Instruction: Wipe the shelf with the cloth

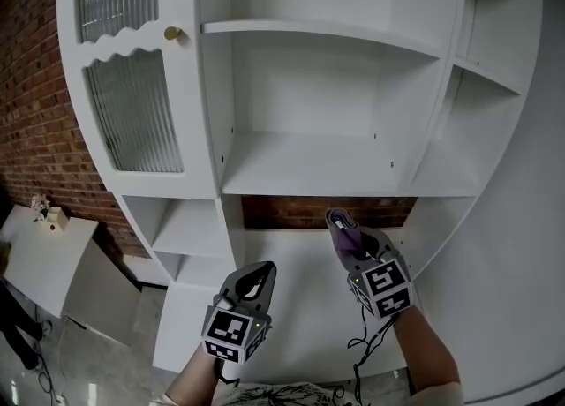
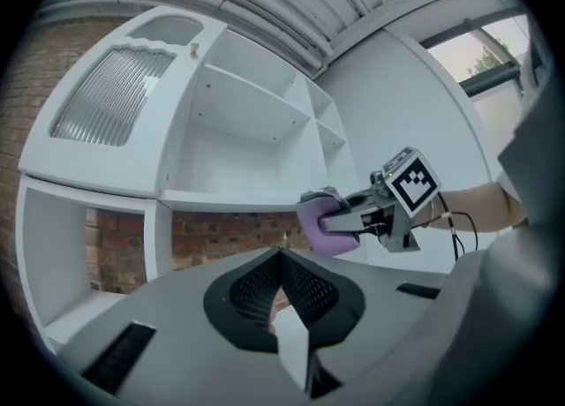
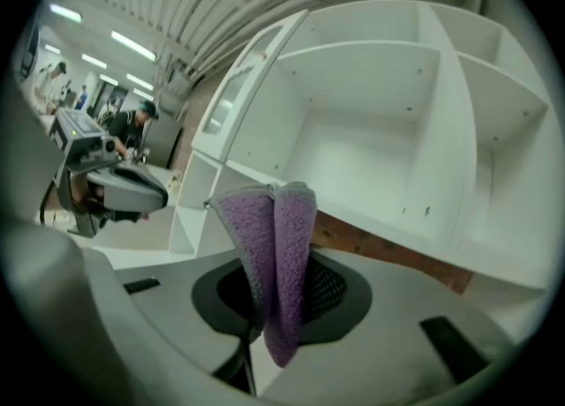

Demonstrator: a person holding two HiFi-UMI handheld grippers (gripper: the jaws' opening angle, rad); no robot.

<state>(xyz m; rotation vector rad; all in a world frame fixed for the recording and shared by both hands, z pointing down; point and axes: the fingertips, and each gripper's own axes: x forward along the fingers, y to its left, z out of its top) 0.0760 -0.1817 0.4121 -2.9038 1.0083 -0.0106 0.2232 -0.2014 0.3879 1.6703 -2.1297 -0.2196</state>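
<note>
Grippers, two. Left gripper [image 1: 262,270]: fingers together, nothing between them, held low before the white shelf unit [image 1: 309,166]. Right gripper [image 1: 339,220]: fingers clamped on the cloth.

Cloth [image 3: 278,263], one, purple, folded, held up before the brick-backed gap under the wide shelf board.

Surroundings: one ribbed-glass door [image 1: 132,113] with one brass knob [image 1: 174,33]; brick wall [image 1: 35,131]; one white table [image 1: 44,254] at left.
</note>
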